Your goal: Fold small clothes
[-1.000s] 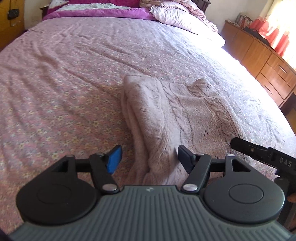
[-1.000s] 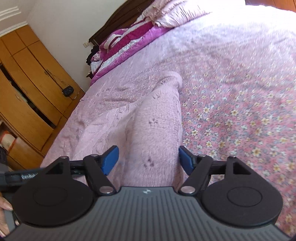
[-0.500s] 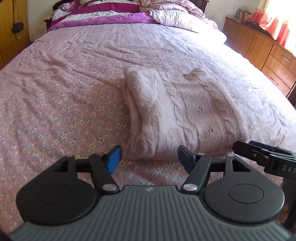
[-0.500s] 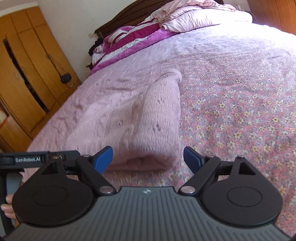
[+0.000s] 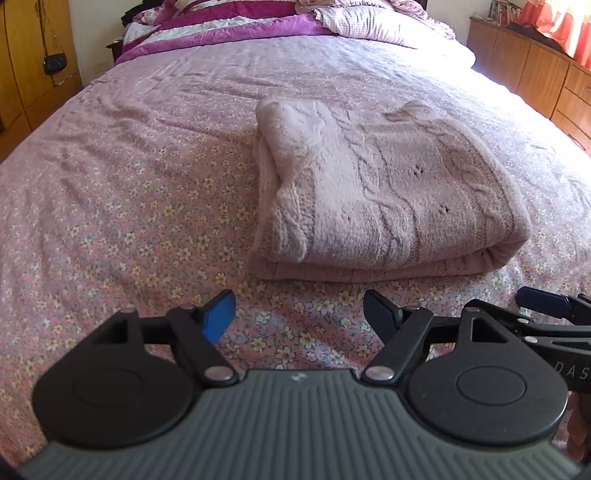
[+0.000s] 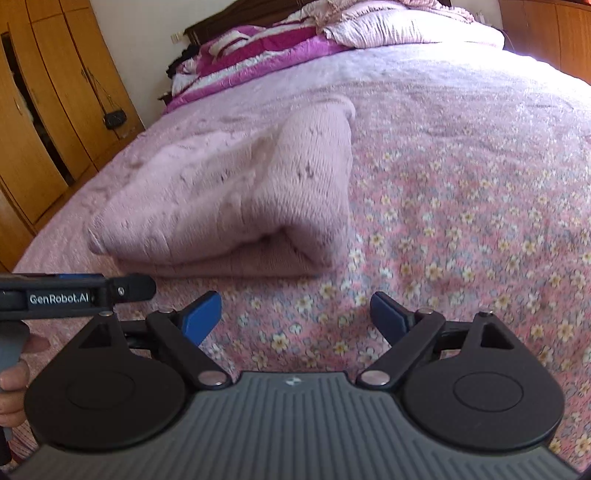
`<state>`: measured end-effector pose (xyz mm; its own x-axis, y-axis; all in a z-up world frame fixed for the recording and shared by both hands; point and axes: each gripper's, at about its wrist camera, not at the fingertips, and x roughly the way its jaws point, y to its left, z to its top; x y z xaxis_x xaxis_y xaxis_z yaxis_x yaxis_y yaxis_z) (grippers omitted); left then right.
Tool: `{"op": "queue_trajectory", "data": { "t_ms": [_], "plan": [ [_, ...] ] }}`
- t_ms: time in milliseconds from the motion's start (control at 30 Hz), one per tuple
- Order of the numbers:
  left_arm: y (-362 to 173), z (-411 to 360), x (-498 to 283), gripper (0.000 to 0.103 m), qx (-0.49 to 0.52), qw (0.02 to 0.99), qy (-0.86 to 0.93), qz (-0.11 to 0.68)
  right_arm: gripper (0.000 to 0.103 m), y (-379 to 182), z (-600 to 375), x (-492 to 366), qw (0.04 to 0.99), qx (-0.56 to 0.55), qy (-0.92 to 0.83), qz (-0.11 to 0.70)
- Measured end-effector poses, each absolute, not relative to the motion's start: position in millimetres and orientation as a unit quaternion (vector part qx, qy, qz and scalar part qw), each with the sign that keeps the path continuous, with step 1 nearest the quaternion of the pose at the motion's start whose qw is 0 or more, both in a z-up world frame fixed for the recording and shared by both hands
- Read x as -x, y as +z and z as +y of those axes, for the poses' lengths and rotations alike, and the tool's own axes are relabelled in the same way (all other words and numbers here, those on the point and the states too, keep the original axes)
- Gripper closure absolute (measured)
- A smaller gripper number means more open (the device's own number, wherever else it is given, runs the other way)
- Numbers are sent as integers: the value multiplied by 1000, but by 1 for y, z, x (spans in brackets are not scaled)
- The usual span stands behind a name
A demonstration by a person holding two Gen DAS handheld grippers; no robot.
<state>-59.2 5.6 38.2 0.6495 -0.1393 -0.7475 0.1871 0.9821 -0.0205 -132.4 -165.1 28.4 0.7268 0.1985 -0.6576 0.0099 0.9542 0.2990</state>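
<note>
A pale pink cable-knit sweater (image 5: 384,192) lies folded in a flat stack on the floral pink bedspread (image 5: 122,206). It also shows in the right wrist view (image 6: 236,206), with its folded edge toward me. My left gripper (image 5: 299,314) is open and empty, a short way in front of the sweater's near edge. My right gripper (image 6: 295,314) is open and empty too, just short of the sweater. The right gripper shows at the right edge of the left wrist view (image 5: 546,310). The left gripper shows at the left edge of the right wrist view (image 6: 74,291).
Pillows and a purple quilt (image 5: 236,26) lie at the head of the bed. A wooden wardrobe (image 6: 40,122) stands on the left. A wooden dresser (image 5: 535,74) runs along the right side of the bed.
Both grippers have drawn back from the sweater toward the foot of the bed. A second ago their open fingers straddled the sweater; now it lies apart from them.
</note>
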Motion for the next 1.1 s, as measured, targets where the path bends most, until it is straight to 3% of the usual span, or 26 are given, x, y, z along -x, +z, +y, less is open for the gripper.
{"op": "queue_trajectory", "data": {
  "t_ms": [333,567,1100],
  "plan": [
    [21,-1,57,24,-29,905,-63,420,5,15,-156,129,923,-118,47,363],
    [16,-4,57,12,-33,905,-50,421,2,13,-152,128,925,-110,45,361],
    [14,-6,59,12,-42,908,-45,415,0,10,-151,125,926,-110,44,359]
  ]
}}
